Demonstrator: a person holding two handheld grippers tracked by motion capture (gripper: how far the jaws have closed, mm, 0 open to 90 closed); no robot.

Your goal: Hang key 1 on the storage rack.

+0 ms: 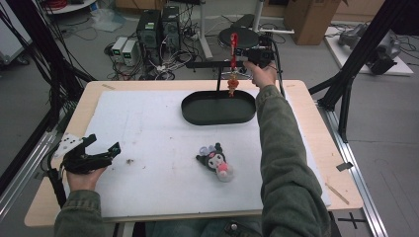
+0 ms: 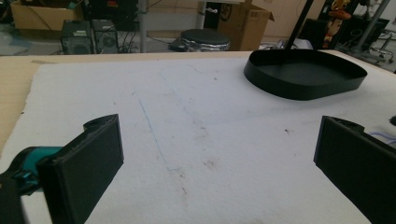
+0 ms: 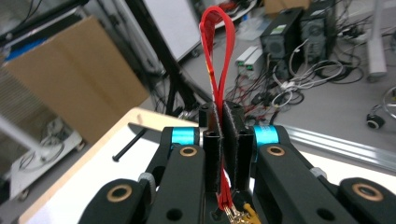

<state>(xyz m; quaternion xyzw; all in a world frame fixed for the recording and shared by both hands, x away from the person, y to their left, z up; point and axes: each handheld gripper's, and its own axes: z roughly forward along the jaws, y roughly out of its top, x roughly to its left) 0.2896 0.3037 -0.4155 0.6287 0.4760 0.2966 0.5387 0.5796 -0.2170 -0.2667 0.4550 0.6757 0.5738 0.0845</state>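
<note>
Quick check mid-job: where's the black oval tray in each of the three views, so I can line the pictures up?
High view: black oval tray at upper centre, on the white mat.
Left gripper view: tray at upper right, beyond the open fingers.
Right gripper view: not in it.
Shared landmark: the tray's black stand post.

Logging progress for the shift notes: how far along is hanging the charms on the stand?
Nothing looks hung yet. In hand: the right gripper is shut on the red-strapped charm, held up by the stand's bar above the black tray. Left: the plush toy lies on the mat; the left gripper rests open.
</note>
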